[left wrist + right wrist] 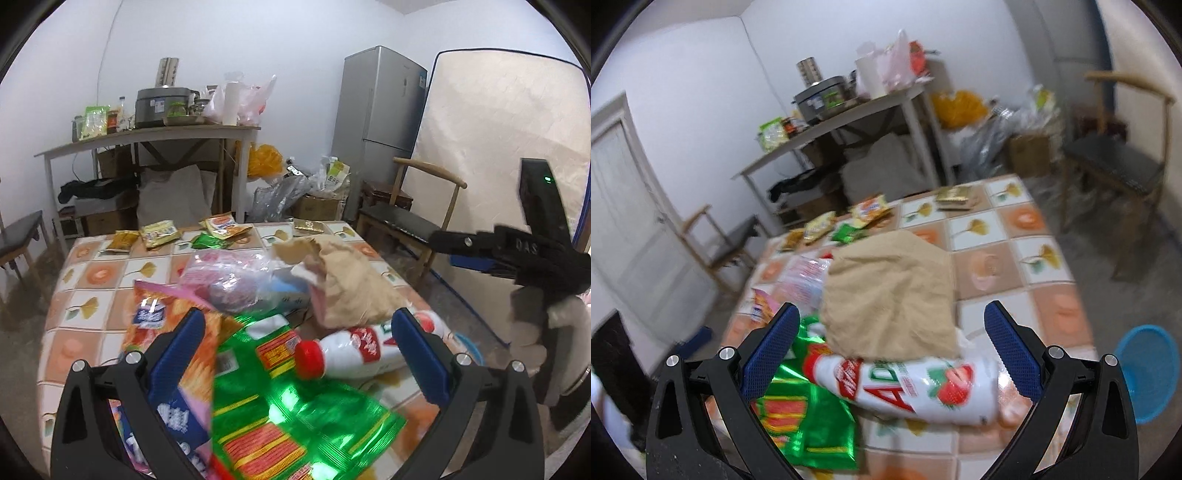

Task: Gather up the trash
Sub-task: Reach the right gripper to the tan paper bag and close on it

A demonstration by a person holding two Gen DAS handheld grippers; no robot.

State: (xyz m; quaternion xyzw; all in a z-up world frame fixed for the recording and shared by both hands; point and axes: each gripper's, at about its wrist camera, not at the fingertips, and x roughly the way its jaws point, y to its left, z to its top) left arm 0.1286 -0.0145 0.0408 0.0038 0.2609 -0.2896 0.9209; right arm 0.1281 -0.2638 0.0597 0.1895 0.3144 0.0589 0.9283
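A heap of trash lies on the tiled table [92, 273]. My left gripper [295, 325] stands open over a green foil wrapper [291, 413] and an orange snack bag [173, 317]. A white bottle [351, 350] with a red cap lies on its side between the fingers. Behind it sit a crumpled brown paper bag [347, 280] and a pink plastic bag [225, 277]. My right gripper [892, 325] is open too, above the same white bottle [916, 387], with the brown paper bag [890, 295] ahead and the green wrapper [809, 417] at lower left. The right gripper's body shows at the right edge of the left wrist view.
Several small snack packets [162, 230] lie along the table's far edge. A blue bin [1148, 373] stands on the floor right of the table. Chairs [410, 218], a fridge [380, 110], a leaning mattress [509, 147] and a cluttered side table [147, 133] ring the room.
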